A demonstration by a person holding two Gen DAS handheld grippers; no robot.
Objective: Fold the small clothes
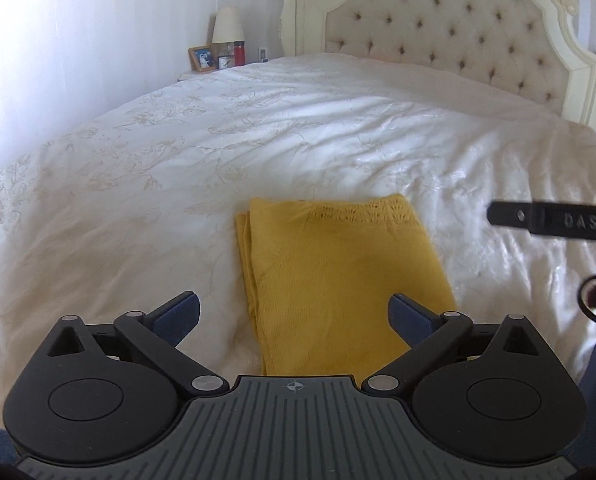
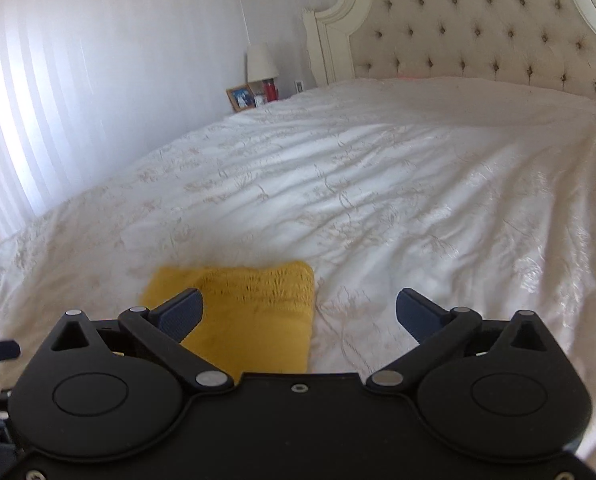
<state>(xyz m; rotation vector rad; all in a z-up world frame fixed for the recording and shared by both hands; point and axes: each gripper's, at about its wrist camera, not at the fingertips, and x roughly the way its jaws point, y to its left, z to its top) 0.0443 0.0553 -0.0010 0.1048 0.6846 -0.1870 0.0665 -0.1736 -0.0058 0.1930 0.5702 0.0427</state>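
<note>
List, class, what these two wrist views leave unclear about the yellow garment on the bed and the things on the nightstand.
- Yellow garment: near edge hidden behind the left gripper in the left view; the right view blurs it, and the right gripper covers its near part.
- Picture frame: photo too small to read.
- Small clock by the lamp: face too small.
- Garment type: hidden by folding.

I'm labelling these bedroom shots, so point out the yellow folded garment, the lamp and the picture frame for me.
yellow folded garment (image 1: 337,280), left wrist view, middle of its top layer.
lamp (image 1: 228,26), left wrist view, on the shade.
picture frame (image 2: 240,98), right wrist view, on the photo inside the wooden frame.
</note>
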